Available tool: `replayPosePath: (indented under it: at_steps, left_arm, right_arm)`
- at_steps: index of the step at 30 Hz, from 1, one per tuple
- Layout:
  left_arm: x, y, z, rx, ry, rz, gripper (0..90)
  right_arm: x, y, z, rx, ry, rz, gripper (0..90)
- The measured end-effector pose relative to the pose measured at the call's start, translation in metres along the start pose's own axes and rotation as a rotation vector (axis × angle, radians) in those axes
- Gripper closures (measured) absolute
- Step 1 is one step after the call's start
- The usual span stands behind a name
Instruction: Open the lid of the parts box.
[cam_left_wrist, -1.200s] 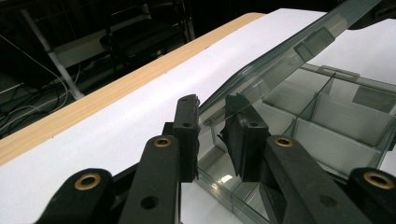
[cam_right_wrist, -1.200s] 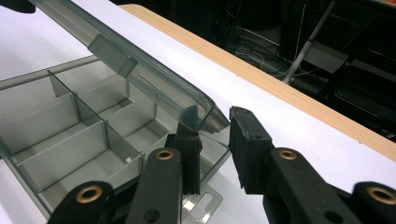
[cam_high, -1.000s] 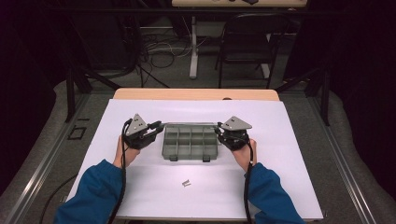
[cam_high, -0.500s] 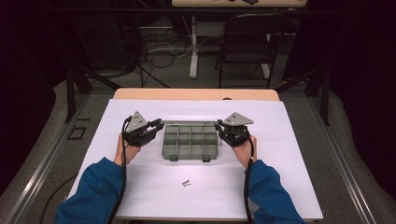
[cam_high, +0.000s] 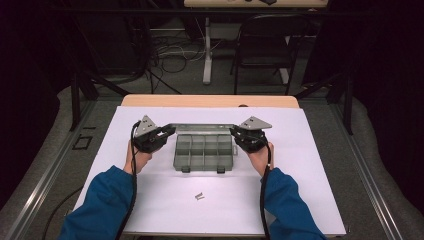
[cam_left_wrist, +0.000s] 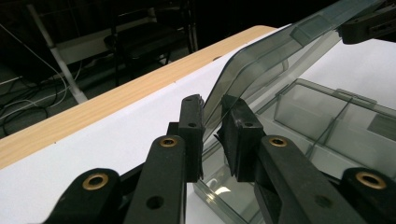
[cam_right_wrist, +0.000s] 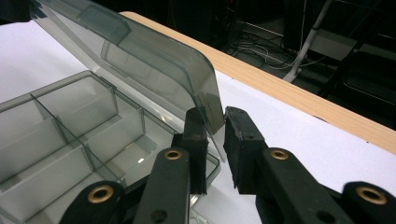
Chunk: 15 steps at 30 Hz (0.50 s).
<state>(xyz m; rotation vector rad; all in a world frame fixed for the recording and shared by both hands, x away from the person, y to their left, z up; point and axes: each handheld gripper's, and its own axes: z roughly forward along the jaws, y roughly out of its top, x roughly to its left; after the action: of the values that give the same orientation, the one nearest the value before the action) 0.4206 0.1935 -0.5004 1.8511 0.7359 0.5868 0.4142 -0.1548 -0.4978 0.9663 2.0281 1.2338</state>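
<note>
A smoky clear compartment box (cam_high: 204, 152) sits mid-table on the white sheet, its compartments (cam_right_wrist: 70, 121) bare. Its hinged lid (cam_high: 202, 127) stands raised at the far side. My left gripper (cam_high: 169, 132) pinches the lid's left corner; in the left gripper view the lid (cam_left_wrist: 271, 60) runs between the pads (cam_left_wrist: 212, 121). My right gripper (cam_high: 235, 132) pinches the right corner, and the lid (cam_right_wrist: 154, 60) ends between its pads (cam_right_wrist: 215, 123). Both pairs of jaws have just closed a little further on the thin lid edge.
Two small screws (cam_high: 199, 196) lie on the white sheet (cam_high: 300, 190) in front of the box. The table's wooden far edge (cam_high: 210, 101) borders a dark floor with a chair (cam_high: 265, 45) and cables. Bare sheet lies to both sides.
Both hands have hardly moved. The lid edge between the grippers stands a touch higher than a second ago.
</note>
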Motion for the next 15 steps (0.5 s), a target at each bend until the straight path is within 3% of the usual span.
replayPosePath:
  at_steps: [7, 15]
  left_arm:
    - [0.0036, 0.0015, 0.0049, -0.003, 0.009, -0.012, 79.5]
    - [0.0059, 0.0006, 0.0096, 0.005, 0.019, -0.020, 80.1]
  right_arm:
    - [-0.0045, 0.0017, 0.0063, -0.002, -0.008, 0.037, 80.4]
    - [-0.0062, 0.0011, 0.0103, 0.003, -0.016, 0.048, 81.2]
